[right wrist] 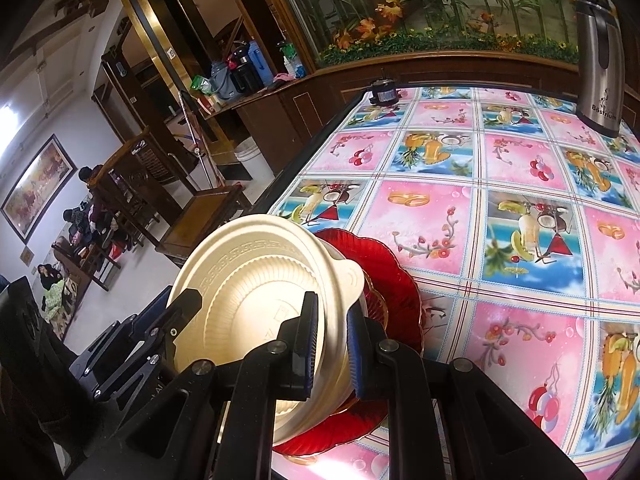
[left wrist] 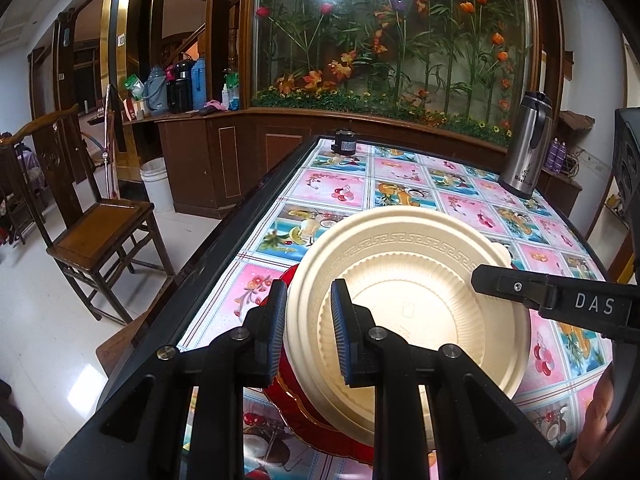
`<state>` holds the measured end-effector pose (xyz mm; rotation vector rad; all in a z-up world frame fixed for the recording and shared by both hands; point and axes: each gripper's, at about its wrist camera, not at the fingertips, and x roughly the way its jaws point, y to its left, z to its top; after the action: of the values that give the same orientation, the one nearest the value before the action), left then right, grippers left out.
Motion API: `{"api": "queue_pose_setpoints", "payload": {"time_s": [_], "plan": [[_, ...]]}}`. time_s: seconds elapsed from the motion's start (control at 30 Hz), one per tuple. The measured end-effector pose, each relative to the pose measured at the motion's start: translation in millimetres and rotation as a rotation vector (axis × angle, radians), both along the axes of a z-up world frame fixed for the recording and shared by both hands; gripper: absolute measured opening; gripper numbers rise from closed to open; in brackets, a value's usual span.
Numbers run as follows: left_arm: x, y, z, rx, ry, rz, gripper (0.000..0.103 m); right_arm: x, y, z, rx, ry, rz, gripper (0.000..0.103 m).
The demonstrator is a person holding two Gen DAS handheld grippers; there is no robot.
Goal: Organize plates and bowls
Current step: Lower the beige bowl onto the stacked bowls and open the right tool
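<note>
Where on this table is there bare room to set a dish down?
Free: the cloth between the red plates and the steel flask, and beside the small black device. Crowded: the near left edge, where both grippers clamp the cream bowls.

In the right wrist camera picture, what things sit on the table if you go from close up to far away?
Cream bowl held over the red plate → small black gadget at the table's far edge; the steel thermos stands far right.

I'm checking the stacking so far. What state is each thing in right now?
Cream bowls: nested, tilted, lifted above the red plates.
Red plates: stacked on the table.
Left gripper: shut on the cream bowls' rim.
Right gripper: shut on the opposite rim.
Steel flask: upright, lid closed.
</note>
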<state>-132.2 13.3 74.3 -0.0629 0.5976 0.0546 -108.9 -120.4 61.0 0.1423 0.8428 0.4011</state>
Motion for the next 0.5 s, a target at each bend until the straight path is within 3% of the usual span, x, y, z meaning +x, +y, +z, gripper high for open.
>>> {"api": "queue_pose_setpoints", "payload": {"time_s": [0.5], "plan": [[0.3,-0.7,-1.1,0.007,0.001,0.003,0.02,0.6,-0.7,-4.5,-0.005,0.005,0.002,0.015]]}}
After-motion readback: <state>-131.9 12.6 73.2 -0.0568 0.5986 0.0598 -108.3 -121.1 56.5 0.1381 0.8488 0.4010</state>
